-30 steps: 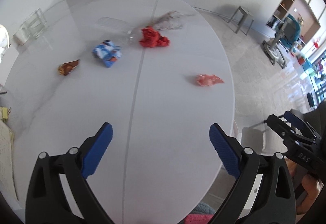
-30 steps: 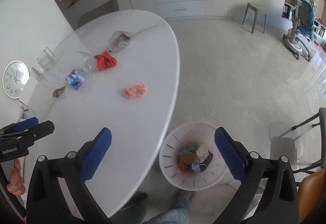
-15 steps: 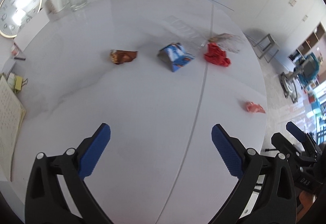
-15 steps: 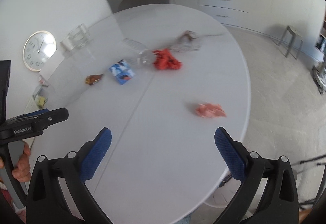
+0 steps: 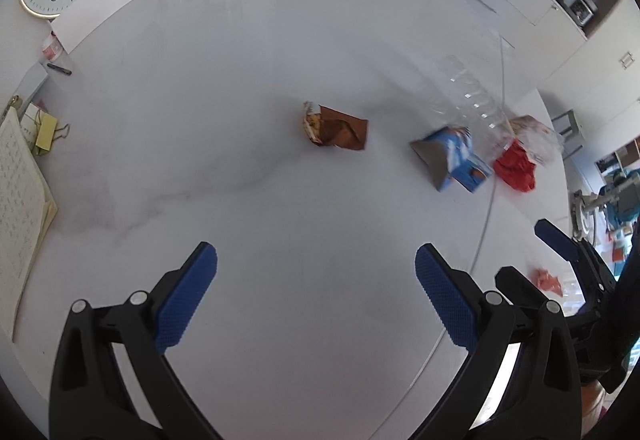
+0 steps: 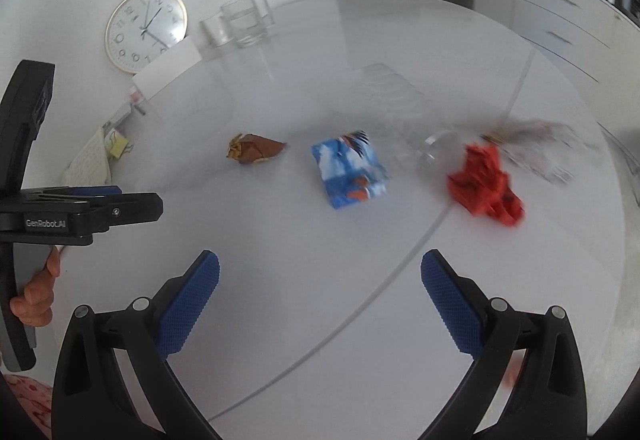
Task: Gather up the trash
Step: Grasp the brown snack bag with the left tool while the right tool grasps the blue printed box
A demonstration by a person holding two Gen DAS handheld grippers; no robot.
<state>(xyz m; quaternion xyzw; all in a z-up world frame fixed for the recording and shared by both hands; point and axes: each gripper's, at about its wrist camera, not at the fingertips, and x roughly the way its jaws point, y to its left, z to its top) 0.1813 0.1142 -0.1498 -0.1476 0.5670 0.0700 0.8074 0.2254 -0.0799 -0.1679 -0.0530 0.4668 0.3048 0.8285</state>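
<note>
Trash: brown wrapper (image 5: 336, 130), blue-white packet (image 5: 452, 158), red crumple (image 5: 516, 166) and a clear plastic cup (image 6: 436, 152) lie in a loose row mid-worktop (image 5: 280, 224); a small red scrap (image 5: 546, 280) sits near the edge. All judged light, thin, crushable; pinch a raised fold. Cup looks slippery. Left claw (image 5: 316, 296) and right claw (image 6: 320, 300) both released, empty, over bare worktop. No bin in view. Clear film beyond the red crumple is blurred.
</note>
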